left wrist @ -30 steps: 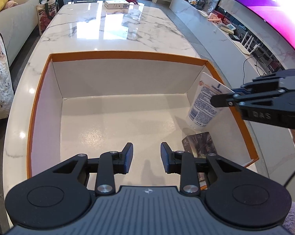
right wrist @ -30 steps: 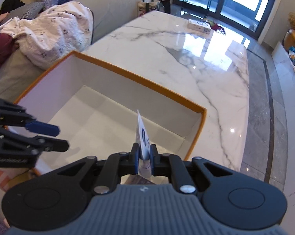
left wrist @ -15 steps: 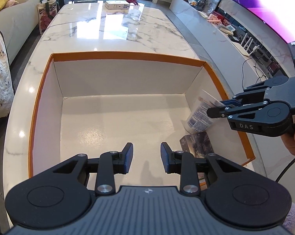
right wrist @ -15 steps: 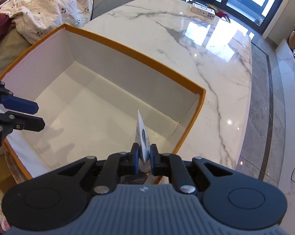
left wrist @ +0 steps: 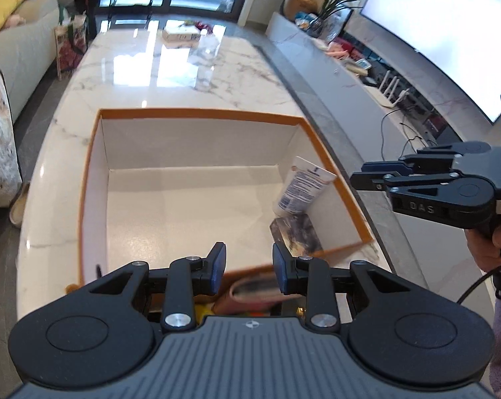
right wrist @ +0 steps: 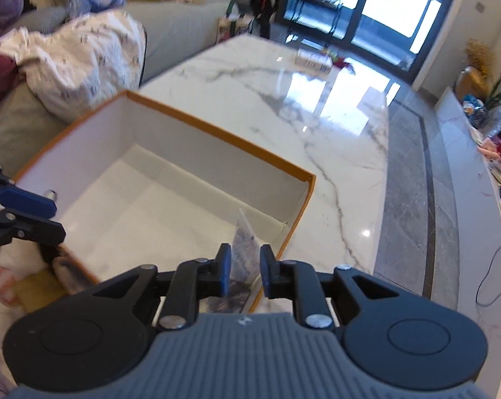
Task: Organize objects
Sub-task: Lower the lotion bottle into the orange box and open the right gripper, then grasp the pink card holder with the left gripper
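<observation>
White squeeze tube with blue print [left wrist: 302, 188] stands in the right near corner of the orange-rimmed white cardboard box [left wrist: 197, 113] on the white marble counter [left wrist: 170, 66]. It leans against the right wall, crimped flat end up, cap end down on the box floor, long axis steeply tilted. A dark patterned card [left wrist: 297, 232] lies just beside it.

Right gripper [right wrist: 245, 267]: jaws have just been opening, pads clear of the tube, nothing clamped. Left gripper [left wrist: 245, 267]: jaws apart, empty.

Tube probably light, soft-walled, slick; best taken at the stiff crimp.
</observation>
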Demonstrator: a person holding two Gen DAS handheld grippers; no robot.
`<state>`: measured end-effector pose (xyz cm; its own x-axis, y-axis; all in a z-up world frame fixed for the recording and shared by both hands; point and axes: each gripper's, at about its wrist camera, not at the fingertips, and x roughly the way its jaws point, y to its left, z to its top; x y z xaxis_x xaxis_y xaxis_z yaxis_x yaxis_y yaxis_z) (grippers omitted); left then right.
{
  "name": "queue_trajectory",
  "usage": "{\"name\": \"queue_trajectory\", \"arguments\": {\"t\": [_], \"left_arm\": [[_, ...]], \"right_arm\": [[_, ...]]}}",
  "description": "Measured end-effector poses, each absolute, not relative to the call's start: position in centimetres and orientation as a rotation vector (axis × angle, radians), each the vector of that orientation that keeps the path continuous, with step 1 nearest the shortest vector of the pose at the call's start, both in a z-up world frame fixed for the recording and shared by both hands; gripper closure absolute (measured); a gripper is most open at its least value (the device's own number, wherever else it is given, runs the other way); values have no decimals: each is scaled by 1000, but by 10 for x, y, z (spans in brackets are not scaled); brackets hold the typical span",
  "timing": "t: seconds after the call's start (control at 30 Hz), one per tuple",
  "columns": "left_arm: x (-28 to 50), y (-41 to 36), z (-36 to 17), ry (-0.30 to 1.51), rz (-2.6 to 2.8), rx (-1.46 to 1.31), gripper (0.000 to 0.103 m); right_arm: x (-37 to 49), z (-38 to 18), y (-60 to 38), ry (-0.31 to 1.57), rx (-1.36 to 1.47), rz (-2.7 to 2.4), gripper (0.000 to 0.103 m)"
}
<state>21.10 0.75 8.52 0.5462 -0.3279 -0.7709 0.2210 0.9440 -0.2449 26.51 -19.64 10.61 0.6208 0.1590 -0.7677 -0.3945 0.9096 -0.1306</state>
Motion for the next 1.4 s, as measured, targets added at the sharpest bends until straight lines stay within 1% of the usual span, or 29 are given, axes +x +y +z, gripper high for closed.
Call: {"name": "queue_trajectory", "arguments": {"t": [0.13,0.23,0.27,0.3,0.33,0.37,0.57,0.6,0.63,0.7,0.77,0.83,0.9,0.93,1.0,1.2,1.3,1.33,1.4], "left_arm": [[184,9,92,893,-347,-86,69],[169,11,88,888,-339,-64,69],[165,12,85,892,-336,-58,67],[160,12,81,894,-331,-46,60],[155,12,77,890,-326,-28,47],[150,12,73,881,-319,-5,45],[128,8,45,887,-299,109,45],[126,7,42,890,-303,104,45],[124,7,40,885,-312,91,45],[122,8,39,841,-325,57,44],[122,7,39,787,-328,43,41],[122,-1,39,733,-340,72,39],[125,-10,38,704,-359,123,39],[128,-14,36,696,-366,138,38],[136,-20,31,694,-372,153,38],[159,-34,11,697,-361,211,38],[164,-42,5,685,-363,255,36],[166,-43,4,685,-337,251,33],[170,-45,1,702,-351,240,31]], "right_arm": [[221,116,-201,792,-168,312,80],[192,113,-199,772,-96,292,78],[184,109,-198,774,-73,291,77],[176,105,-195,777,-48,294,73],[168,100,-192,783,-26,302,70],[163,94,-189,792,-9,311,70],[137,54,-172,863,57,272,69],[134,46,-172,871,66,249,66],[133,39,-174,882,74,230,60],[132,27,-177,895,97,204,56],[134,15,-182,908,147,175,54],[137,5,-188,932,220,153,48],[139,-2,-193,952,269,150,46],[140,-5,-194,958,283,151,40],[140,-7,-195,960,300,159,35],[144,-12,-195,980,326,173,33],[147,-15,-193,994,327,184,30],[149,-16,-192,1001,316,179,29],[152,-20,-190,1012,298,177,29]]}}
